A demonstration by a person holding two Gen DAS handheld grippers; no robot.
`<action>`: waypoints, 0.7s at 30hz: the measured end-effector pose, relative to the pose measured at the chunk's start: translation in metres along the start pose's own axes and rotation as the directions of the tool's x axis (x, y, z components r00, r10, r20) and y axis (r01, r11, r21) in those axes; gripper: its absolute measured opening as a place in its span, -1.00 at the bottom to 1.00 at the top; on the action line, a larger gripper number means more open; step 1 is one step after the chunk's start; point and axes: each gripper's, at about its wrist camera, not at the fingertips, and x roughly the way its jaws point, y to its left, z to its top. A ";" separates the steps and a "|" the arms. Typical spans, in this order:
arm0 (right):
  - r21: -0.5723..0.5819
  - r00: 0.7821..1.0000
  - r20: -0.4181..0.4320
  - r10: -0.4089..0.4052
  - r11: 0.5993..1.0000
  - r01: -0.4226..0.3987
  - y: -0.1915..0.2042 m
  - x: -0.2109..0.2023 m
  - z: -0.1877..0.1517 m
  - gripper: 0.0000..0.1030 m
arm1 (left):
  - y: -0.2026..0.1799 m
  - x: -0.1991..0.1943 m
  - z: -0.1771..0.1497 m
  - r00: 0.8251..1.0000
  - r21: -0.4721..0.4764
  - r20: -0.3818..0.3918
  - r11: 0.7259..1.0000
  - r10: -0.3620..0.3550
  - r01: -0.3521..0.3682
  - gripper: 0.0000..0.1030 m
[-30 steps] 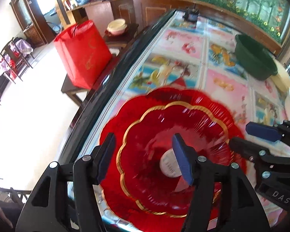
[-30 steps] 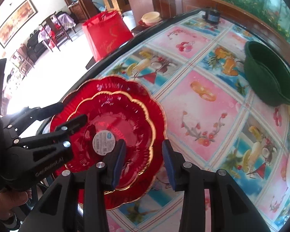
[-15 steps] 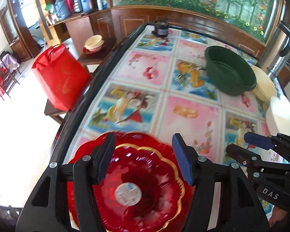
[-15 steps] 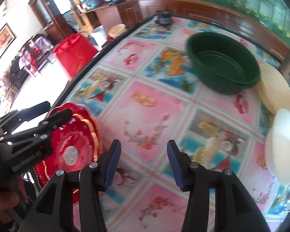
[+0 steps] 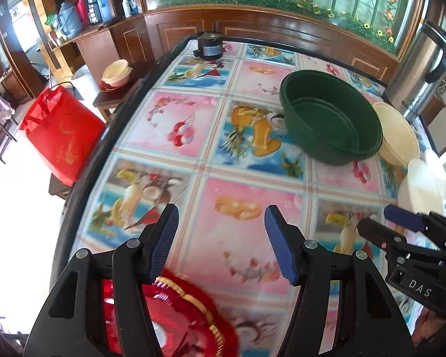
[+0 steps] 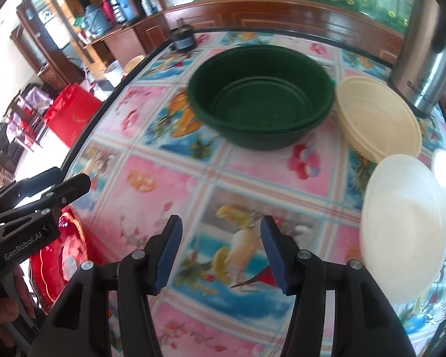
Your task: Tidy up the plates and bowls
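Observation:
Stacked red plates with gold scalloped rims (image 5: 190, 321) lie at the table's near left edge, also in the right wrist view (image 6: 65, 255). My left gripper (image 5: 221, 242) is open and empty above the table just beyond them. My right gripper (image 6: 220, 253) is open and empty over the middle of the table. Nested dark green bowls (image 5: 330, 119) stand at the far side, also in the right wrist view (image 6: 261, 95). A cream bowl (image 6: 377, 119) and white bowls (image 6: 401, 226) sit to the right.
The table (image 5: 175, 119) has a fruit-print cover and a black rim. A small black jar (image 5: 209, 47) stands at the far edge. A steel thermos (image 6: 428, 68) stands far right. A red bag (image 5: 59, 134) and a side table with bowls (image 5: 115, 73) are off the left edge.
Both grippers have lifted away from the red plates and turned toward the far right. The plates stay at the near left edge. The green, cream and white bowls have come into view.

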 end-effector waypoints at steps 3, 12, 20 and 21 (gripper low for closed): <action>0.036 1.000 0.001 -0.003 0.999 0.003 -0.015 0.002 0.008 0.08 | -0.008 0.009 0.013 1.000 -0.007 -0.010 1.000 -0.017 0.017 0.18; 0.154 0.999 0.014 0.031 0.988 -0.033 -0.055 0.008 0.038 0.09 | -0.031 0.036 0.068 0.997 -0.039 -0.039 0.997 -0.073 0.071 0.18; 0.218 0.998 -0.001 0.064 0.974 -0.062 -0.074 0.017 0.066 0.09 | -0.043 0.070 0.107 0.991 -0.078 -0.091 0.993 -0.093 0.086 0.18; 0.224 0.998 -0.009 0.068 0.972 -0.064 -0.076 0.020 0.069 0.09 | -0.044 0.073 0.108 0.991 -0.082 -0.096 0.993 -0.097 0.089 0.18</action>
